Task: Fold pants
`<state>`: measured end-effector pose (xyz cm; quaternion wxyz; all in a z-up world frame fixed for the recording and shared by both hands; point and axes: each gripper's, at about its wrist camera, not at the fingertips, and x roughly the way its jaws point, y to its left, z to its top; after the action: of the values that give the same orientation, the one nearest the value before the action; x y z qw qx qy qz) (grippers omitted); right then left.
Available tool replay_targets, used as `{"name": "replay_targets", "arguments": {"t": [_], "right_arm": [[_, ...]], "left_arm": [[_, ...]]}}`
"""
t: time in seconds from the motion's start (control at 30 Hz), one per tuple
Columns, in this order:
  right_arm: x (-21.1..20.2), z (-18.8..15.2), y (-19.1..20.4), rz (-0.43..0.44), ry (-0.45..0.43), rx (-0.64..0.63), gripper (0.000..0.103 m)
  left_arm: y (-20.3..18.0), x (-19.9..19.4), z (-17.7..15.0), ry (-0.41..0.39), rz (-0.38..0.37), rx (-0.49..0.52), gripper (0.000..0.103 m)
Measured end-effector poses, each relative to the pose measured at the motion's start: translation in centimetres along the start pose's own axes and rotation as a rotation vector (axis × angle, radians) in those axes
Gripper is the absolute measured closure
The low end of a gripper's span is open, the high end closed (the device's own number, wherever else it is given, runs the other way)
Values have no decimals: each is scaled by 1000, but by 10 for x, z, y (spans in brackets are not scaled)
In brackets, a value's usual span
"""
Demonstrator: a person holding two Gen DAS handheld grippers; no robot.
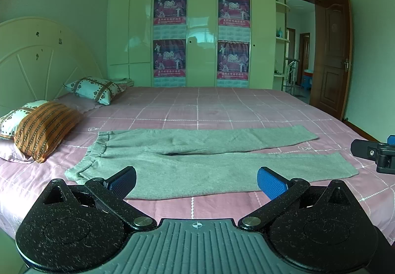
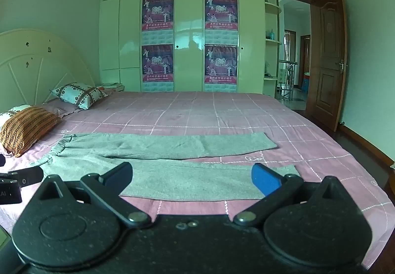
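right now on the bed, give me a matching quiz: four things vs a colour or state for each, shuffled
Things:
1. pants
2. sheet
3. door
4. left gripper

Descriptions:
a. brown, standing ajar
b. grey, spread flat
c. jaws wide, holding nothing
d. pink with white grid lines

Pairs: 1-b, 2-d, 3-a, 4-c

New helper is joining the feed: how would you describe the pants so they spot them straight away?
On the pink checked bed, look at the near side. The pants lie flat, waistband toward the pillows: plain grey, unlike the patterned bedding.
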<state>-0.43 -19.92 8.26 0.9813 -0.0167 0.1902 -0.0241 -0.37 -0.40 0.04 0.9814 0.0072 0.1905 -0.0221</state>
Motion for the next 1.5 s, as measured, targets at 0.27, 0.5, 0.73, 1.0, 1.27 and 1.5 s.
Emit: {"name": "replay_targets", "arguments": {"t": [0.27,0.5,0.73,1.0,1.27,1.5], "right_arm": [[0,0,1,-2,-1,1,6],[0,0,0,-2,-2,0,6],[0,0,0,-3,-2,1,6],[-1,1,-1,-4,-4,3,6],[-5,5,-4,-6,-5,3,6],[-4,6,-5,2,1,19,6]], "left_arm": [[-3,-3,0,1,-6,-1,0],[-5,-4,0,0,-7,-3,0],[-5,-3,1,6,-6,-5,0],[-1,-2,0,8,-4,-8,0],[0,-3,0,8,-3,-9,0],[0,-3,1,13,-4,-6,0]]}}
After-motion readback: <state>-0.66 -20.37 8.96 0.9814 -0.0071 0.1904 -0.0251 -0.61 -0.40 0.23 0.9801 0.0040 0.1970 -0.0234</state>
